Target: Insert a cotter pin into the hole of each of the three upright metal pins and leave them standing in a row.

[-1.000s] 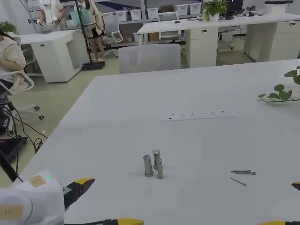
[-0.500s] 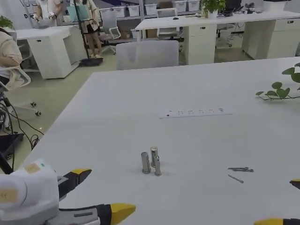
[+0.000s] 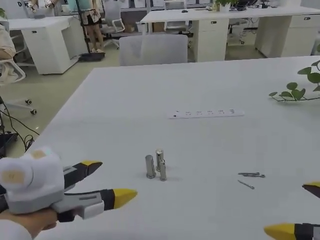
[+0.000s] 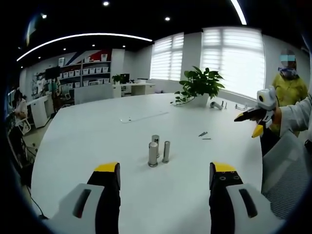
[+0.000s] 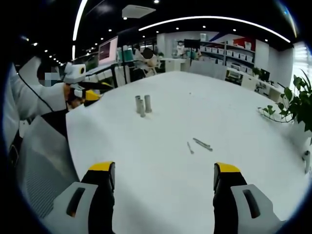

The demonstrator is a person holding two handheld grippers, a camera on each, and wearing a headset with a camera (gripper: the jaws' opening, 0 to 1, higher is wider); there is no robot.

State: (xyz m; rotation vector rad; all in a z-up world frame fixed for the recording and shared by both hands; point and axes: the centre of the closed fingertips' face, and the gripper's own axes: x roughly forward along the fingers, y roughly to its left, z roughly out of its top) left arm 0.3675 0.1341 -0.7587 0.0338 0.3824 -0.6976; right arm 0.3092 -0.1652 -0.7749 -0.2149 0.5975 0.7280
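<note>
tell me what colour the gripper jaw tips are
Yellow, on black jaws; clearest on the left gripper in the left gripper view.

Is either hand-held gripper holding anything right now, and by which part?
Nothing is held. The left hand-held gripper and right hand-held gripper are both open and empty; the metal pins and cotter pins sit on the table.

A power strip [image 3: 206,114] lies flat on the white table [image 3: 125,100]. A leafy plant [image 3: 292,92] trails at its right edge. A grey chair [image 3: 154,49] stands at the far side.
</note>
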